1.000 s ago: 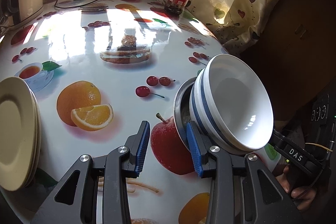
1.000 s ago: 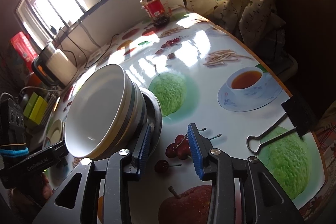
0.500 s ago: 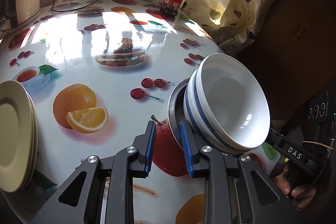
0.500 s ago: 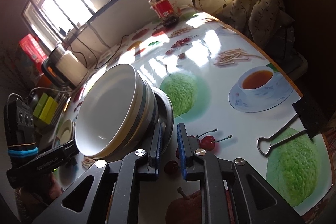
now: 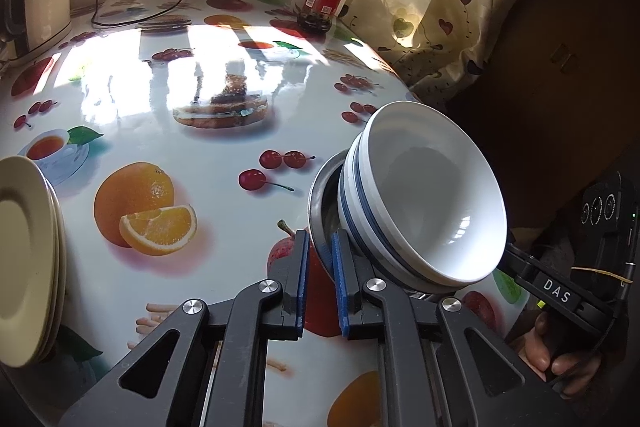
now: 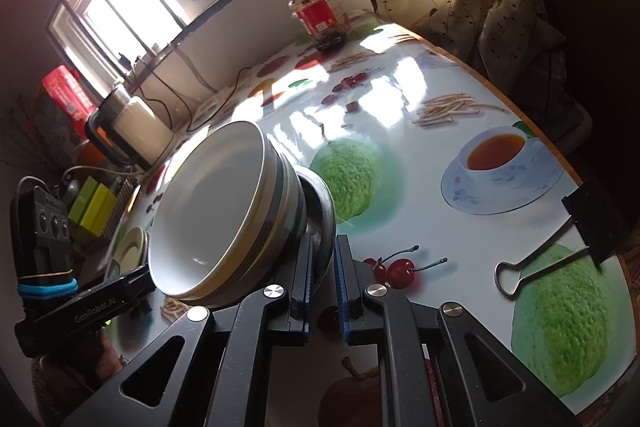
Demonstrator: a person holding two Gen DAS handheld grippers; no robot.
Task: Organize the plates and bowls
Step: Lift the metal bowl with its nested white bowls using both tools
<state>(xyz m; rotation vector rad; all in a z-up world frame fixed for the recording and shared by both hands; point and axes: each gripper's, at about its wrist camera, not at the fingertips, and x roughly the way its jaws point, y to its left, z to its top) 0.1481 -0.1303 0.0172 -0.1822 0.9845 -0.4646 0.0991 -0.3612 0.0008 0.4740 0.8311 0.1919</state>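
our left gripper [image 5: 319,255] is closing on the metal bowl [image 5: 320,195] rim; our right gripper [image 6: 322,259] clamps its opposite rim, the white bowls [image 5: 424,195] nested inside, above the table [image 5: 160,131].

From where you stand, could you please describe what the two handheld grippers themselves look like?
Both are matte black. The left gripper and the right gripper each have angular arms with triangular cut-outs, silver pivot screws and ribbed blue pads. Seen from the other side, the right one reads "DAS" in white and carries a three-lens module bound by a yellow rubber band; the left reads "GenRobot.AI", its module bound with blue and yellow bands.
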